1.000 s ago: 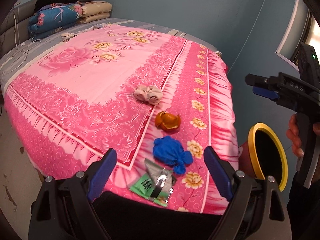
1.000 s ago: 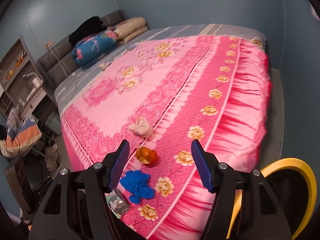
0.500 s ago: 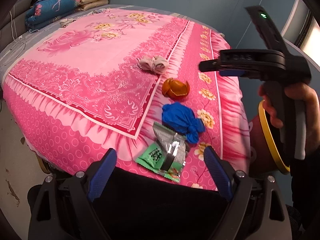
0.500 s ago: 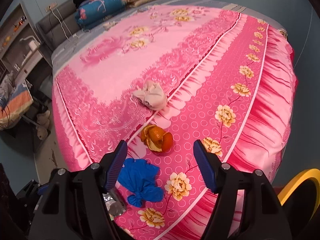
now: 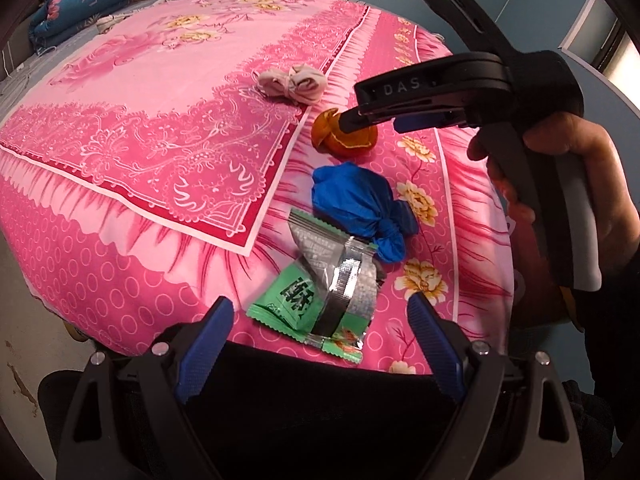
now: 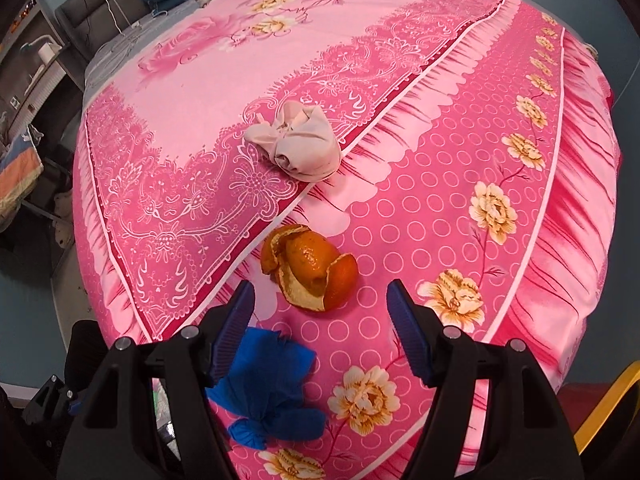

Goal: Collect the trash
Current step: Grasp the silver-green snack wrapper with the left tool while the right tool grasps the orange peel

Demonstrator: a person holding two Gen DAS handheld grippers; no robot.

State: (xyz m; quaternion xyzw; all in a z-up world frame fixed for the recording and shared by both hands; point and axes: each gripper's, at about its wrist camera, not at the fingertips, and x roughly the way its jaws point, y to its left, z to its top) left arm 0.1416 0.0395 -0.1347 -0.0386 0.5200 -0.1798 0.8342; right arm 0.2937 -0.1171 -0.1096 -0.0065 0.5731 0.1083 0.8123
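Your right gripper (image 6: 320,312) hangs with jaws apart just above the peel (image 6: 310,266); your left gripper (image 5: 320,320), gaping empty, hovers near the wrapper (image 5: 320,300) beyond the glove (image 5: 360,204).

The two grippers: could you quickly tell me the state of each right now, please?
Left gripper: open, holding nothing, poised over the green wrapper.
Right gripper: open, holding nothing, just short of the orange peel.

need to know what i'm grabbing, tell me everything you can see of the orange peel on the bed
The orange peel is one curled, torn piece, glossy orange outside with pale pith inside, folded over itself. It lies loose on the pink bedspread, just outside the dark pink patterned border, between the beige cloth bundle and the blue glove. It touches only the bedspread.
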